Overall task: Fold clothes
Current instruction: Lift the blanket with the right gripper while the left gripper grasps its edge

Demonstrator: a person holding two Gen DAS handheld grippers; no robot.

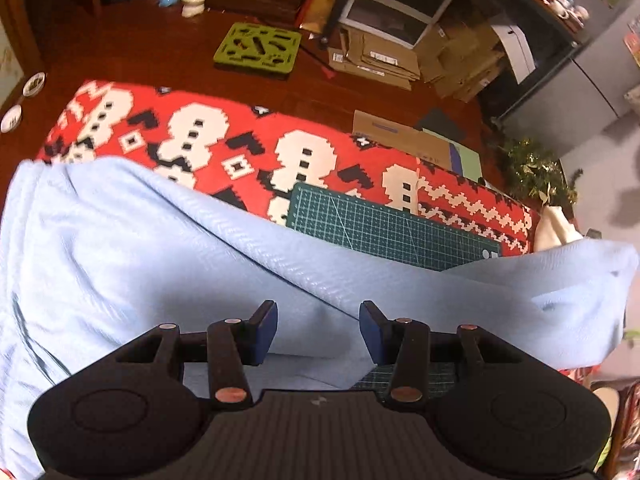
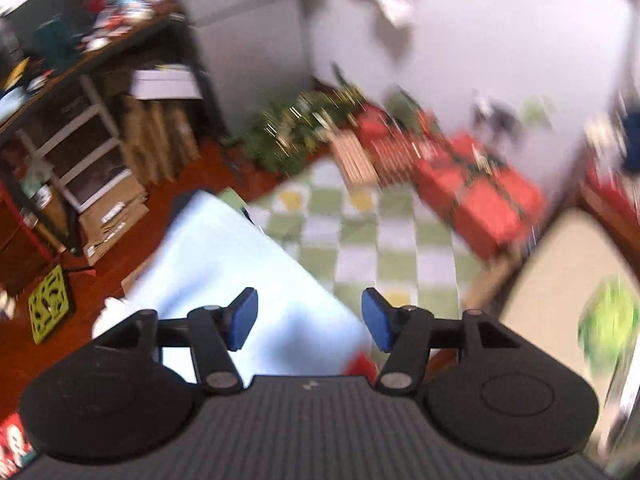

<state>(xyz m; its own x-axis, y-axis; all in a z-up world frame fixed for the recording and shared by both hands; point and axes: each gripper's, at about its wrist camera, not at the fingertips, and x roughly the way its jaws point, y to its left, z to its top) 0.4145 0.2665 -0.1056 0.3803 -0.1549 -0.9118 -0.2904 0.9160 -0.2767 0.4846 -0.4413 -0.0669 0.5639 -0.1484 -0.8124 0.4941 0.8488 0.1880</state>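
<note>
One light blue cloth [image 1: 168, 248] lies rumpled over one red patterned cover [image 1: 224, 140] and partly over one green cutting mat [image 1: 384, 224]. The left tongs [image 1: 318, 330] are spread with nothing between them, just above the cloth. The right tongs [image 2: 309, 322] are spread too, over the cloth's edge [image 2: 224, 256]; that view is blurred.

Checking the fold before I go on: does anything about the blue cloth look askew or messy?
Yes. The light blue cloth lies crooked, with a thick diagonal ridge across the green cutting mat, and its right end bunched up. Both the left gripper and right gripper are open, holding nothing.
</note>
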